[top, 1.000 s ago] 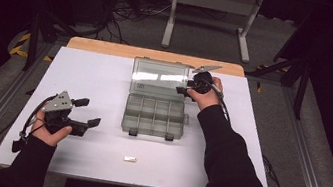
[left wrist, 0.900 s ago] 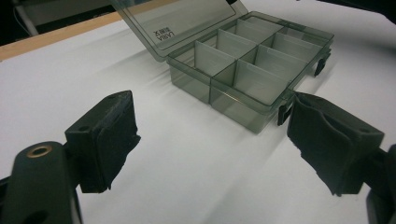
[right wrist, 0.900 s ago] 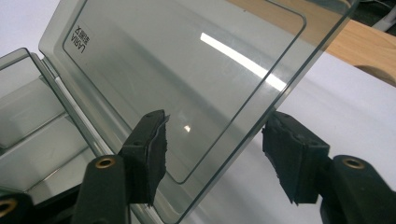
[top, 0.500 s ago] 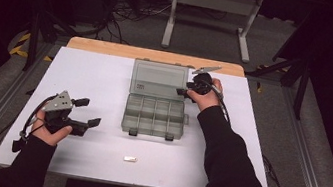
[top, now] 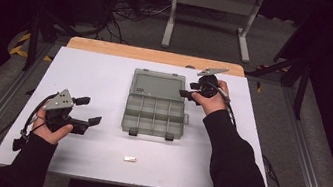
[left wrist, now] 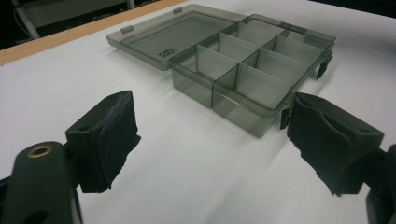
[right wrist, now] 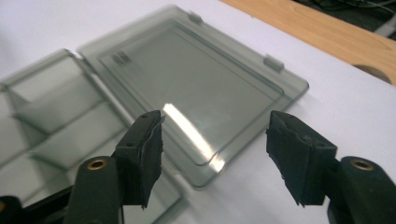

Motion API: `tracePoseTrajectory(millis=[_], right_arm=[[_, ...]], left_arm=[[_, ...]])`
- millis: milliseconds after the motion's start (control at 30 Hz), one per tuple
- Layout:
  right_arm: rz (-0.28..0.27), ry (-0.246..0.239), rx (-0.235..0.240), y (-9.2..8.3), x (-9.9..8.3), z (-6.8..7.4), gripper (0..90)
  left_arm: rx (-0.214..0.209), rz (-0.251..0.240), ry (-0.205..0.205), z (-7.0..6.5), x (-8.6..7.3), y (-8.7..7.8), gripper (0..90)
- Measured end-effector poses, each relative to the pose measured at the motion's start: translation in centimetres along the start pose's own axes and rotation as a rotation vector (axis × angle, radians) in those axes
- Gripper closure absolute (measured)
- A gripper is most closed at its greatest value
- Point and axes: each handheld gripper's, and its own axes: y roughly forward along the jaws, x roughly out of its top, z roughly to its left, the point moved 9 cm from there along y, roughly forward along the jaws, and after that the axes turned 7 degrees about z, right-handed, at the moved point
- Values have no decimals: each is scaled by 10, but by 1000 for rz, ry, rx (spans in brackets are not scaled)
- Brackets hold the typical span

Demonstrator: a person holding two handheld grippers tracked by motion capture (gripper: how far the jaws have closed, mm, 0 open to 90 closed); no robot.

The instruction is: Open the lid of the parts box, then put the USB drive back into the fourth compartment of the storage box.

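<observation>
A smoky clear compartment box (top: 154, 117) lies open in the middle of the white table, its lid (top: 158, 84) flat behind the tray. In the left gripper view the box (left wrist: 261, 70) is ahead, its dividers empty. My left gripper (top: 92, 111) rests at the table's left, open and empty (left wrist: 212, 116). My right gripper (top: 186, 90) is at the lid's right edge. Its jaws have just been opening and stand apart (right wrist: 215, 126) above the lid's corner (right wrist: 201, 93), with no pad pressing on it.
A small white piece (top: 130, 158) lies near the front edge, below the box. The wooden table edge (top: 155, 55) runs along the back, with a metal stand (top: 214, 0) and cables on the floor behind it.
My right hand has shifted very slightly at the lid's right edge. The left hand has kept still.
</observation>
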Motion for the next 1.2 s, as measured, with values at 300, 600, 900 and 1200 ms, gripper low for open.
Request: tracePoseTrajectory(millis=[300,600,900,1200], right_arm=[[-58,-72,56,-33,6,37,305],[-81,-157,86,-51,4,75,254],[-86,-230,126,-62,1,107,241],[-59,-293,158,-61,-3,138,127]], left_arm=[[-1,2,3,0,0,0,169],[2,4,6,1,0,-2,166],[6,7,3,2,-2,-4,163],[5,8,-3,2,-2,-4,162]])
